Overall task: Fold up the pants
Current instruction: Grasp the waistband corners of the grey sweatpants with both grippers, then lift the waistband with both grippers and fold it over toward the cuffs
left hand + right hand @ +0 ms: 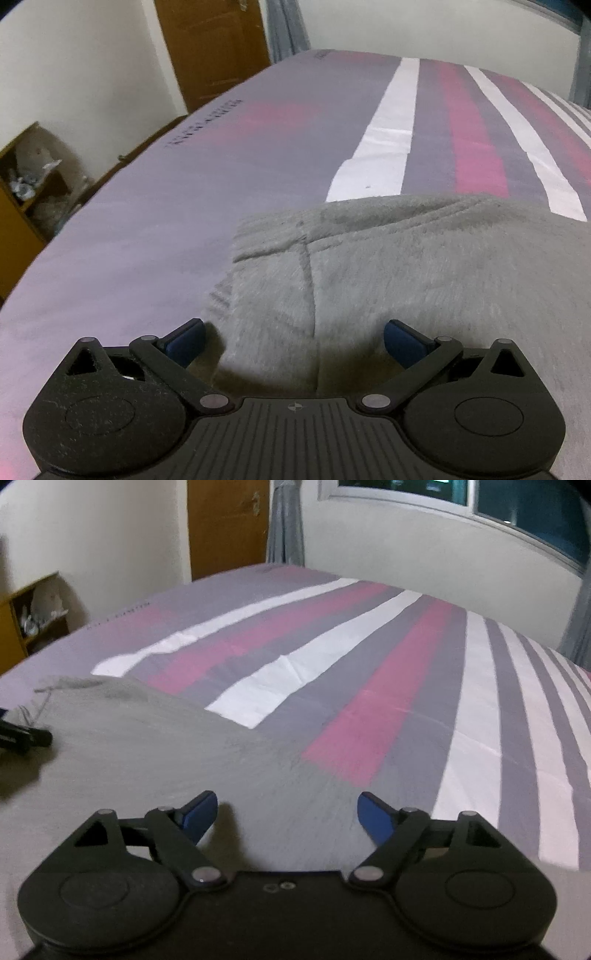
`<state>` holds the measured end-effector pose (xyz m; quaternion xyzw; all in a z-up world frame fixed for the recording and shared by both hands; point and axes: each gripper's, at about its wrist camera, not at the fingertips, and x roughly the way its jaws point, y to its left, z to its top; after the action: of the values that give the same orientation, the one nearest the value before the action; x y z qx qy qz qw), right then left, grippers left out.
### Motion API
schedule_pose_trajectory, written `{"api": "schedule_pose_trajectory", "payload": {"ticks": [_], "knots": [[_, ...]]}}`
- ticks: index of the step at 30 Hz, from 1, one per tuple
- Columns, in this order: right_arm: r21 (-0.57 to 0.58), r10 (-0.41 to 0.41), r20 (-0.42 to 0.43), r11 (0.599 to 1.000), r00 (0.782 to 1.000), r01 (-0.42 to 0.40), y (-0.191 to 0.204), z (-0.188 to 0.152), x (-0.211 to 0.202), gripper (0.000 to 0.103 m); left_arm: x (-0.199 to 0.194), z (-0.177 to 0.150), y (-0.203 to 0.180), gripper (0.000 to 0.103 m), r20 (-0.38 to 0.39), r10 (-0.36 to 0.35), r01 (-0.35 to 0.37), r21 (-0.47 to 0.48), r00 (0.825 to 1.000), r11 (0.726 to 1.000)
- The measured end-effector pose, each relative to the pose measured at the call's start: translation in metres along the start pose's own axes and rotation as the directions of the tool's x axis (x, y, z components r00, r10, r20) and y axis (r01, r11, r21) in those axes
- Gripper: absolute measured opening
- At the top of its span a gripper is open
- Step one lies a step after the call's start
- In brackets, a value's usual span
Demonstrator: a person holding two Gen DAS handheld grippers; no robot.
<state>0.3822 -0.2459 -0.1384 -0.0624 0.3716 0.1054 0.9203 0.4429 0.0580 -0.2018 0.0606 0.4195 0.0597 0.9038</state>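
Lying beneath both wide-open, empty grippers (294, 341) (287, 818), grey pants (406, 266) cover the bed (369, 709).

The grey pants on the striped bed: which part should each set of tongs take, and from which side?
Grip the grey pants at their outer edges. The left tongs, open, should come from the near side onto the left edge by the seam; the right tongs, also open, onto the right edge where the cloth meets the bedsheet. The cloth lies flat, so only its edges offer something to pinch.

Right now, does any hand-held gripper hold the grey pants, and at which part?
Nothing is held: both the left hand-held gripper and the right hand-held gripper are open above the grey pants.
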Motion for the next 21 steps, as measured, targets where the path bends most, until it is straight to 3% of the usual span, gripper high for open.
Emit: {"api": "schedule_pose_trajectory", "payload": {"ticks": [2, 5, 7, 8, 9, 12, 13, 17, 21], "knots": [[-0.036, -0.013, 0.002, 0.999, 1.0, 0.013, -0.001, 0.005, 0.009, 0.084, 0.006, 0.003, 0.002, 0.102, -0.004, -0.02, 0.02, -0.011, 1.0, 1.0], [-0.031, 0.001, -0.022, 1.0, 1.0, -0.001, -0.009, 0.012, 0.024, 0.082, 0.009, 0.004, 0.001, 0.089, -0.002, -0.047, 0.047, -0.02, 0.999, 0.999], [-0.025, 0.065, -0.04, 0.998, 0.997, -0.066, -0.01, 0.013, 0.026, 0.058, 0.006, 0.002, -0.002, 0.075, 0.011, -0.041, 0.041, -0.007, 0.999, 0.999], [-0.031, 0.099, -0.048, 0.994, 0.994, -0.101, -0.007, 0.014, 0.023, 0.03, 0.003, 0.0, -0.004, 0.071, 0.019, -0.028, 0.028, -0.002, 0.999, 1.0], [-0.043, 0.111, -0.056, 0.993, 0.992, -0.113, -0.003, 0.013, 0.019, 0.01, 0.001, 0.0, -0.003, 0.063, 0.022, -0.024, 0.024, -0.005, 0.999, 1.0], [-0.107, 0.109, -0.039, 0.988, 0.993, -0.113, 0.012, 0.005, -0.004, 0.007, -0.009, -0.002, 0.003, 0.03, 0.043, 0.012, -0.01, -0.04, 0.999, 0.999], [-0.115, 0.114, -0.021, 0.987, 0.993, -0.116, 0.016, 0.002, -0.018, 0.007, -0.014, -0.005, 0.008, 0.02, 0.045, -0.005, 0.008, -0.056, 0.999, 0.998], [-0.186, 0.127, 0.073, 0.976, 0.989, -0.112, 0.038, -0.017, -0.087, 0.006, -0.041, -0.019, 0.015, 0.018, 0.059, -0.028, 0.032, -0.059, 0.998, 0.998], [-0.26, 0.152, 0.119, 0.959, 0.981, -0.117, 0.073, -0.057, -0.16, 0.005, -0.089, -0.041, 0.021, 0.018, 0.076, -0.08, 0.086, -0.071, 0.994, 0.994]]}}
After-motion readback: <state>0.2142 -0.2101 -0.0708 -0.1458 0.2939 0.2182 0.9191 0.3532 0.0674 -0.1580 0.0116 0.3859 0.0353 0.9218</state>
